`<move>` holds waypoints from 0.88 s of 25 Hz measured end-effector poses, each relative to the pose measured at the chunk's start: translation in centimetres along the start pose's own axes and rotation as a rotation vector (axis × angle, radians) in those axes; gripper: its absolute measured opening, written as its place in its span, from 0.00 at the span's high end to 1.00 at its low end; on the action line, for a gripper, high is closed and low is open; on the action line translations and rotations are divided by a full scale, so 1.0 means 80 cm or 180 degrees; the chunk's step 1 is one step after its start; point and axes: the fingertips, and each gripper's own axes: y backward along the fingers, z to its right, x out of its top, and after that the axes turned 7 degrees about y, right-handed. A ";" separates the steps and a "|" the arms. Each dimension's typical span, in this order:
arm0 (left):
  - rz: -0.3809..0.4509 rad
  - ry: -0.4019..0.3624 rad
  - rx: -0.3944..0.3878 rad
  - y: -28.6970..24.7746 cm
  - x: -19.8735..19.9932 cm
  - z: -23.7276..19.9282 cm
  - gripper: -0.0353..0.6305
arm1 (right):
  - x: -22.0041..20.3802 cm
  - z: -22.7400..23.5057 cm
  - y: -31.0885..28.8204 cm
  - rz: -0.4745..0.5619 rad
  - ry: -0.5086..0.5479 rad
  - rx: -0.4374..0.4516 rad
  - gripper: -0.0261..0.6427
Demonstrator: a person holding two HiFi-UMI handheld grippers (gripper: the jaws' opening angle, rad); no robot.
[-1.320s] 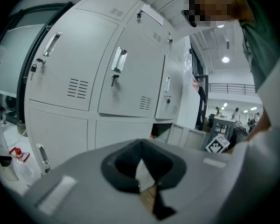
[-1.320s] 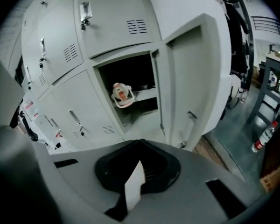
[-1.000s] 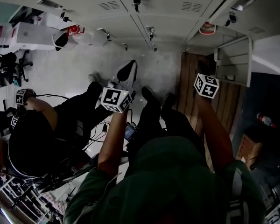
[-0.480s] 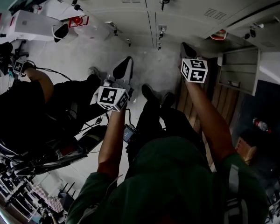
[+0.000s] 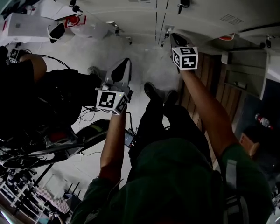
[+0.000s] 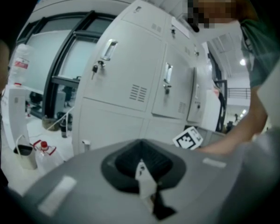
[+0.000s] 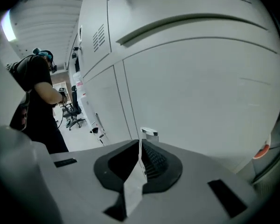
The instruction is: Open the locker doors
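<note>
The right gripper (image 7: 141,147) has its jaws clenched tight together with nothing between them. Their tips sit just short of a small chrome handle (image 7: 149,133) on a lower door of the grey locker bank (image 7: 191,78), close to it, though I cannot tell if they touch. The doors in front of this gripper are all shut.

The left gripper (image 6: 140,166) is clamped shut too, and empty. It hangs well back from the lockers, pointing at an upper door (image 6: 126,71) with a chrome pull (image 6: 108,49), a key hanging in the lock (image 6: 95,69) and a patch of vent slots (image 6: 138,92).

Left of the lockers, a clear bottle (image 6: 21,64) wears a red label, too blurred to read. A person in black (image 7: 35,97) stands further along the locker row.
</note>
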 end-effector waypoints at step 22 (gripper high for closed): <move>-0.0200 0.0204 -0.0213 -0.016 -0.034 -0.058 0.95 | -0.030 -0.003 -0.068 -0.0315 0.0231 -0.0294 0.89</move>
